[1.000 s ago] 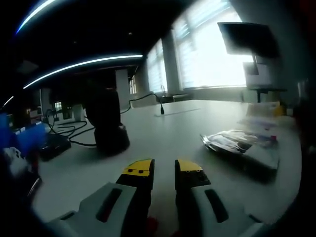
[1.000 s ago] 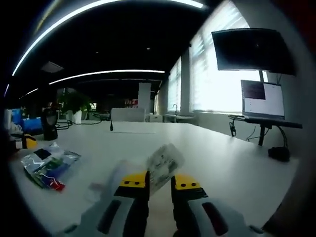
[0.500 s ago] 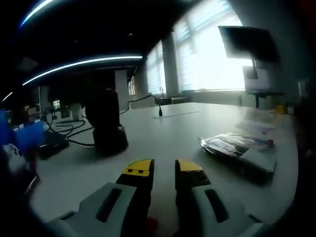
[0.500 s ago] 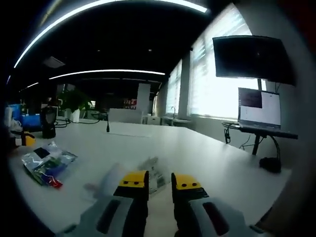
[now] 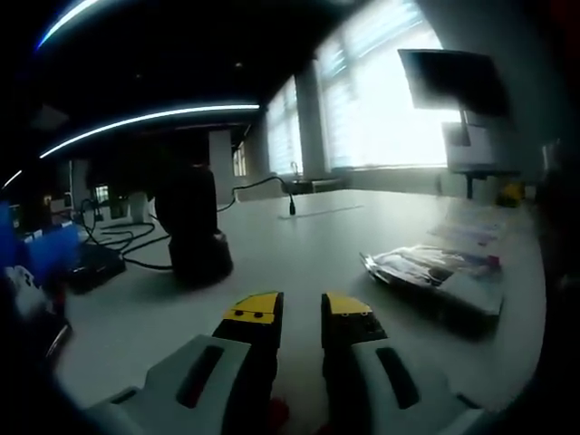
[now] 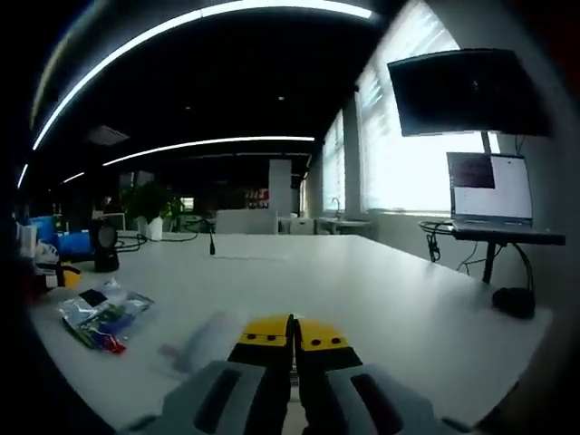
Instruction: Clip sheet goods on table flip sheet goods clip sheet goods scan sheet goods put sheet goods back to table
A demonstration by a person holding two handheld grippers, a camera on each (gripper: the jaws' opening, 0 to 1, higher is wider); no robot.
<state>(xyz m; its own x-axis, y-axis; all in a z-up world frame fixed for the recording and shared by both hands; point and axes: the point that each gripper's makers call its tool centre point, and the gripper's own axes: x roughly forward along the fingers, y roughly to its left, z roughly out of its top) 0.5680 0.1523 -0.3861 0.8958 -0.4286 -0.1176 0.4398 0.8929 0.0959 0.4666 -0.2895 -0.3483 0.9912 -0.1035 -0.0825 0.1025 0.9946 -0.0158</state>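
In the left gripper view my left gripper [image 5: 303, 310] stands open over the white table [image 5: 299, 245], with nothing between its yellow-tipped jaws. A clear sheet goods packet [image 5: 433, 270] with dark and red contents lies flat to its right. A black scanner [image 5: 193, 227] stands upright ahead on the left. In the right gripper view my right gripper [image 6: 293, 332] is shut, its jaws pressed together. A pale blurred sheet [image 6: 201, 341] shows beside its left jaw; the rest of it is hidden. Another clear packet [image 6: 100, 313] lies on the table at the left.
Cables [image 5: 127, 240] and dark boxes lie behind the scanner. A laptop [image 6: 489, 195] on a stand, a hanging monitor [image 6: 467, 91] and a black adapter [image 6: 517, 299] are at the table's right. Bright windows [image 5: 390, 100] line the far wall.
The right gripper's jaws closed from open. The white packet that stood up between them sank and is now out of sight. The left gripper is unchanged.
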